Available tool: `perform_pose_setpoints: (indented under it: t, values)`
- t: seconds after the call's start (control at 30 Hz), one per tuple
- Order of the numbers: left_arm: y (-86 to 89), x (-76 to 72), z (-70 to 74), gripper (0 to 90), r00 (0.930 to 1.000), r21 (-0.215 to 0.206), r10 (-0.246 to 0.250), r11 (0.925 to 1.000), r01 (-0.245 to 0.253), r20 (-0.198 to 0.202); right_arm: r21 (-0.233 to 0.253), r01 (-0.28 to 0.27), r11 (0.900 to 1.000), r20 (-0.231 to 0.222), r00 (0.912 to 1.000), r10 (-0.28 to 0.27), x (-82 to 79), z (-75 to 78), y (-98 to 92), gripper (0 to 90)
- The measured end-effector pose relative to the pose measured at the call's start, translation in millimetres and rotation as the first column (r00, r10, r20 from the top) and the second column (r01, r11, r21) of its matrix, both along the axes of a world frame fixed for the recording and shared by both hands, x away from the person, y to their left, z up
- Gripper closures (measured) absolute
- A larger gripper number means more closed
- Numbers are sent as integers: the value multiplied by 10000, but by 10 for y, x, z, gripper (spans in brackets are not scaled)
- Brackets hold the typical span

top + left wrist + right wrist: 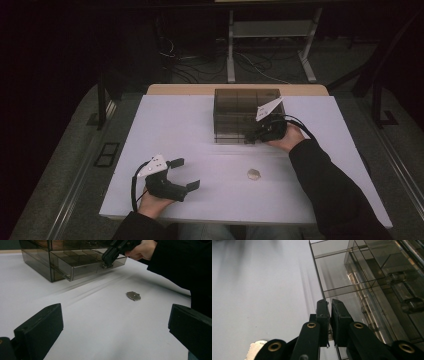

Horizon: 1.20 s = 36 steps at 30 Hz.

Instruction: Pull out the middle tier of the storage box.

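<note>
The bottom drawer (pixel 87 267) of the smoked clear cabinet (pixel 247 115), which stands at the far middle of the white table (pixel 175 125), is pulled partly out, and the right gripper (pixel 108 263) is clamped on the small knob at its front, jaws nearly touching in the right gripper view. A flat grey disc (pixel 254 175) lies on the table well in front of the cabinet. The left gripper (pixel 186 174) rests at the near left edge, jaws wide apart and holding nothing.
</note>
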<state>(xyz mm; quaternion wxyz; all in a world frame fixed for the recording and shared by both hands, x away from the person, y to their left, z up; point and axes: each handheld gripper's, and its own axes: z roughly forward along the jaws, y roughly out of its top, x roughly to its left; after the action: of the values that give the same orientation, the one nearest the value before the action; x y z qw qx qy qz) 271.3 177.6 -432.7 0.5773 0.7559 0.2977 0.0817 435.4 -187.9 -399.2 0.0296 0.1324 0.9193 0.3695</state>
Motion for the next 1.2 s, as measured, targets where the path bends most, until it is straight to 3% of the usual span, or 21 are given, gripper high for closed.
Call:
perform_pose_setpoints:
  t: [0.67,1.2]
  values:
    - [-5,0,-3,0,10000,10,-13,10000,13,-21,268,155,9995,-235,9996,-149,-57,-24,-24,836]
    - [0,0,-1,0,10000,6,4,10000,-4,-18,128,34,9999,-243,9997,-31,-106,-26,-11,837]
